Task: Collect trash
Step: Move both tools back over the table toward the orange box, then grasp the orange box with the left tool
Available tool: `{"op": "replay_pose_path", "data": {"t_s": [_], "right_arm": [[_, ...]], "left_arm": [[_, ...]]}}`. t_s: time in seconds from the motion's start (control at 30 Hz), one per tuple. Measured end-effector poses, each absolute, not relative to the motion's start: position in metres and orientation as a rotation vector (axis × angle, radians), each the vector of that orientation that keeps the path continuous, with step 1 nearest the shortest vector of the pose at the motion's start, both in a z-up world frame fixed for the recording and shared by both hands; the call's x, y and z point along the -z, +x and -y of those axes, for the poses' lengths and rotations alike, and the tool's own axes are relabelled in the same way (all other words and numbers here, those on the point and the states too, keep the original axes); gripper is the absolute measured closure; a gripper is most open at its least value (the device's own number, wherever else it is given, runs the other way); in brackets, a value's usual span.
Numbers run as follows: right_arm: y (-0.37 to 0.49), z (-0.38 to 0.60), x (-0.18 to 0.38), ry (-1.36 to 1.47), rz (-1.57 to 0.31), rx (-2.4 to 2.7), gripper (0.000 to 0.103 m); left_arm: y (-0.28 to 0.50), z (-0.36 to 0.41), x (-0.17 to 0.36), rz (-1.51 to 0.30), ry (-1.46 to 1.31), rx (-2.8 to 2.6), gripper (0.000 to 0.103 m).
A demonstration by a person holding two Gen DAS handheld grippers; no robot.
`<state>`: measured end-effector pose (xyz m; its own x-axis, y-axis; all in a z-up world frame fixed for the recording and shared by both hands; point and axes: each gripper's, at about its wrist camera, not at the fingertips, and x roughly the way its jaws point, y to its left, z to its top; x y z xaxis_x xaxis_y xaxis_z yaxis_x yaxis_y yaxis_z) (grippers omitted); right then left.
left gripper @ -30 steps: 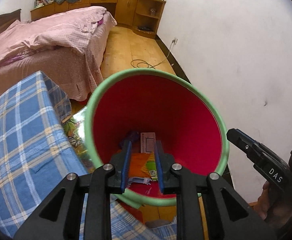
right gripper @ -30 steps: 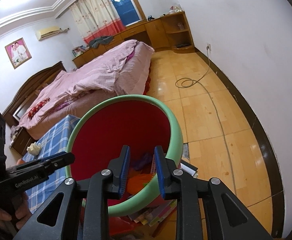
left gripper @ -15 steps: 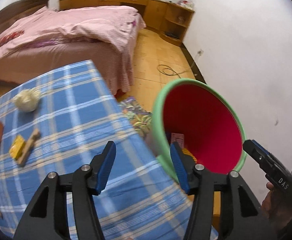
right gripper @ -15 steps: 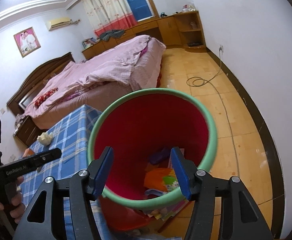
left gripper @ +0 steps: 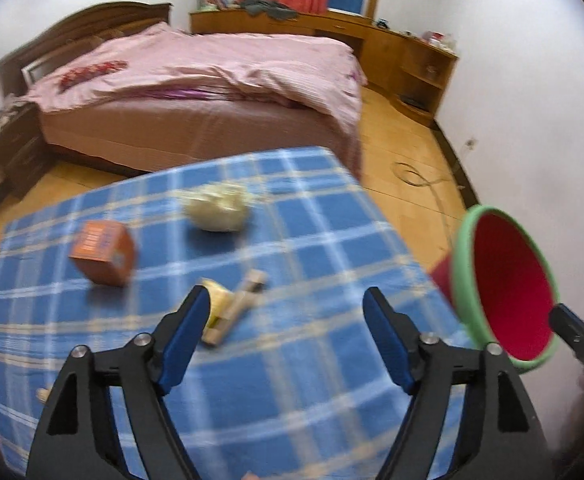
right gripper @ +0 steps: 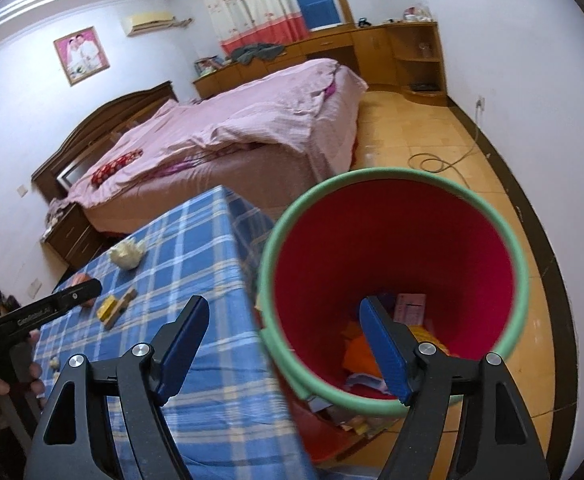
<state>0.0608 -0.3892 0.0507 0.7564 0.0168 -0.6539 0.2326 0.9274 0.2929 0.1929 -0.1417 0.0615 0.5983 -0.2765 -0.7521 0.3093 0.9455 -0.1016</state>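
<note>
The left gripper (left gripper: 286,330) is held wide open and empty over the blue checked tablecloth (left gripper: 312,248); a yellow wrapper with a wooden stick (left gripper: 228,306) is seen at ten o'clock beside its left fingertip. The right gripper (right gripper: 282,336), spread equally wide, grips nothing, the red green-rimmed bin (right gripper: 396,256) at one o'clock

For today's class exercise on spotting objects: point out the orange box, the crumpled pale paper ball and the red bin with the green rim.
orange box (left gripper: 104,258), left wrist view, on its front face.
crumpled pale paper ball (left gripper: 217,210), left wrist view, on its middle.
red bin (right gripper: 392,258), right wrist view, on its inner wall.
</note>
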Motion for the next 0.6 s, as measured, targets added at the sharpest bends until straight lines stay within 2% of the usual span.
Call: {"op": "replay_pose_path", "data": {"t_s": [0.3, 0.6], "right_arm": [[0.092, 0.353, -0.049, 0.350, -0.730, 0.070, 0.024], [0.127, 0.321, -0.044, 0.336, -0.757, 0.023, 0.024]], "left_arm": [[0.235, 0.071, -0.052, -0.812, 0.073, 0.161, 0.024], [0.270, 0.041, -0.034, -0.808, 0.067, 0.095, 0.022]]}}
